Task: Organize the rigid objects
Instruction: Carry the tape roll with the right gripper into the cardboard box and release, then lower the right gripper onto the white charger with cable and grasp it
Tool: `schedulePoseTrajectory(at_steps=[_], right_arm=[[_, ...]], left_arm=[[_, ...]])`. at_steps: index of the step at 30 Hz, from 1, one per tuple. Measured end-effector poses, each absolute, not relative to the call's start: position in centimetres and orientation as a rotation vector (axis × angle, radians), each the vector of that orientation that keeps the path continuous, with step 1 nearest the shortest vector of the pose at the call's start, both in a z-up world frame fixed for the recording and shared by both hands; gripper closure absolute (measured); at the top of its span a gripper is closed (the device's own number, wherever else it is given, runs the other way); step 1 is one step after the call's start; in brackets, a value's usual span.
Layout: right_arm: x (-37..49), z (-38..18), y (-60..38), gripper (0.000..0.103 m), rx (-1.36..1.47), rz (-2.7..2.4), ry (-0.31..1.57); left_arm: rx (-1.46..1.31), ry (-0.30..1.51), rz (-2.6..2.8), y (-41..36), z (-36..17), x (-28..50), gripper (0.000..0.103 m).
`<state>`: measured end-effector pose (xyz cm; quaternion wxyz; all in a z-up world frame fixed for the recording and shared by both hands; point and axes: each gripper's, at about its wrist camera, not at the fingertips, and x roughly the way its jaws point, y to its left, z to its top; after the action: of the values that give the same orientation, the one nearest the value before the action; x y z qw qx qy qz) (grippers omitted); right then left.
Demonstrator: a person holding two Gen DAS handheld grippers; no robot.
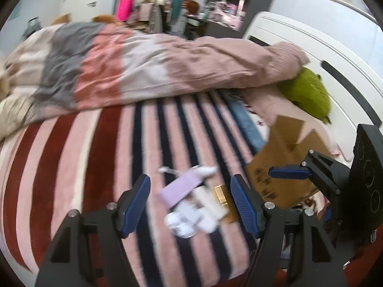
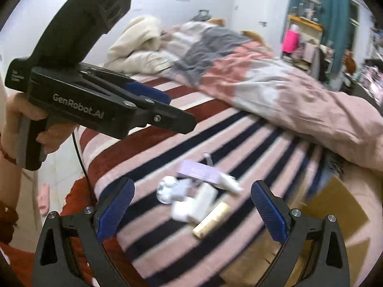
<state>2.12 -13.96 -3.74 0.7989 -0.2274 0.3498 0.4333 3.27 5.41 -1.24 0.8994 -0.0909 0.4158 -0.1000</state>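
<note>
On the striped bed (image 2: 148, 157), both the left gripper (image 1: 191, 201) and right gripper (image 2: 191, 205) hang spread and empty over the little pile of items (image 2: 198, 196), probably lining up a grab for the cardboard box (image 1: 282, 167).

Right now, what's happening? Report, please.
Both grippers, left and right, open, empty. Small items piled on striped blanket. Cardboard box beside. Nothing blocking.

Motion blur smears the small pile of items (image 2: 198, 196) on the striped blanket (image 1: 100, 157), so the white pieces cannot be identified. The cardboard box (image 1: 284, 167) is partly hidden behind the right gripper (image 1: 304, 179). Its printed marks are unreadable.
</note>
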Motion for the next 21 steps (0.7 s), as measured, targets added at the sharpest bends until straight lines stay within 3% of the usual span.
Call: schedulePoseTrajectory(at_steps=[2, 4, 6, 12, 21], right_arm=[[1.8, -5.1, -12.1, 0.008, -0.506, 0.978, 0.776], [1.6, -7.4, -10.1, 0.019, -0.534, 1.002, 0.818], [1.8, -9.9, -8.6, 0.038, -0.557, 1.004, 0.886], [3.9, -15.7, -7.4, 0.064, -0.633, 0.899, 1.010], [5.6, -17.7, -7.1, 0.076, -0.682, 0.830, 1.068]], left_arm=[[-0.205, 0.862, -0.171, 7.5, -3.1, 2.2, 0.036], [-0.221, 0.863, -0.147, 8.8, -4.6, 1.5, 0.036], [-0.242, 0.864, -0.129, 9.7, -6.1, 0.9, 0.036], [-0.286, 0.864, -0.106, 11.8, -9.0, -0.3, 0.036], [-0.305, 0.864, -0.104, 12.1, -9.7, -0.8, 0.036]])
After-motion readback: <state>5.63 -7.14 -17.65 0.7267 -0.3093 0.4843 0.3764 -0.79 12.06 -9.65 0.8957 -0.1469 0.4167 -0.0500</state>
